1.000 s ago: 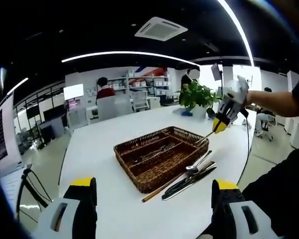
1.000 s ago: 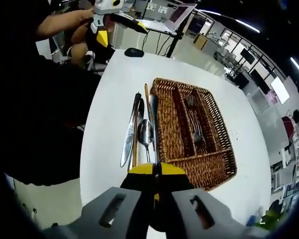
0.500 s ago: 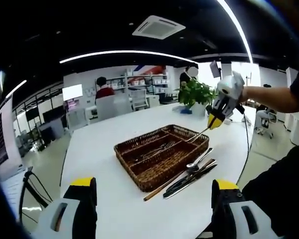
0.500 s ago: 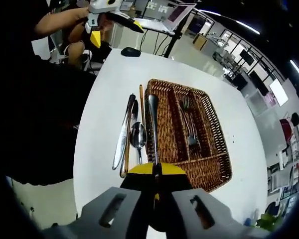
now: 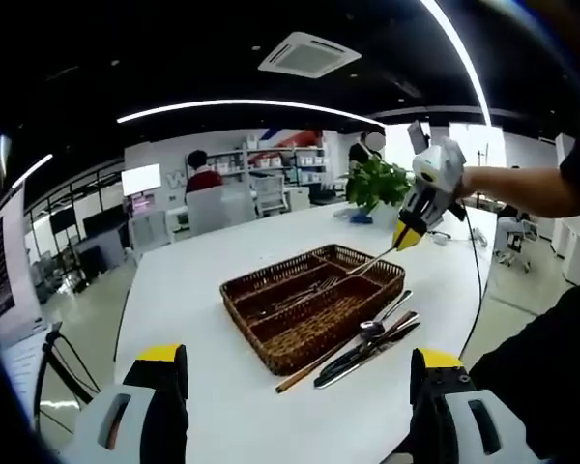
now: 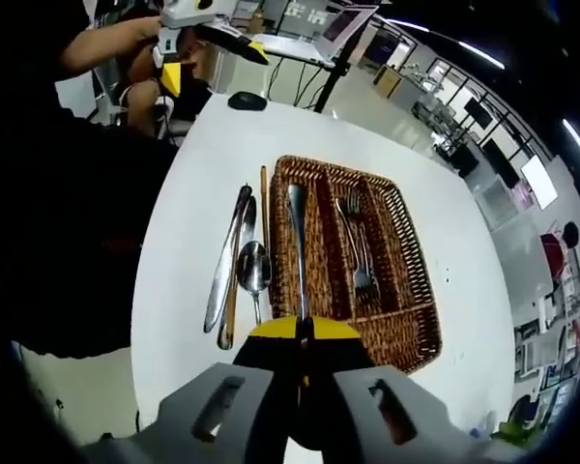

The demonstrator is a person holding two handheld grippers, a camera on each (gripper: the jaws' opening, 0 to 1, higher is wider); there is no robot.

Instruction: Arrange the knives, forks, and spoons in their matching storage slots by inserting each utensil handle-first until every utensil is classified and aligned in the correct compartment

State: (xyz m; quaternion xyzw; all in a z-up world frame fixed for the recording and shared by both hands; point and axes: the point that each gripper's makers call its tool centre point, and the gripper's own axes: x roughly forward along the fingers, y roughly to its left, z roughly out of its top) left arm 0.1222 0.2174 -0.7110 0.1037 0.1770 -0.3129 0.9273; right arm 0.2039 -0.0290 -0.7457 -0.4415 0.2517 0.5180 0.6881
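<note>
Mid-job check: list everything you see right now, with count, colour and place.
Wicker tray: one, brown, compartmented, on the white table.
Forks: a few, silver, in one tray compartment.
Held utensil: one, silver, over the tray's edge compartment.
Spoon: one, silver, on the table beside the tray.
Other loose utensils: a few, silver and brown, beside the spoon.
Potted plant: one, green, far table end.
Left tongs: open, yellow-tipped.
Right tongs: shut on the utensil.
</note>
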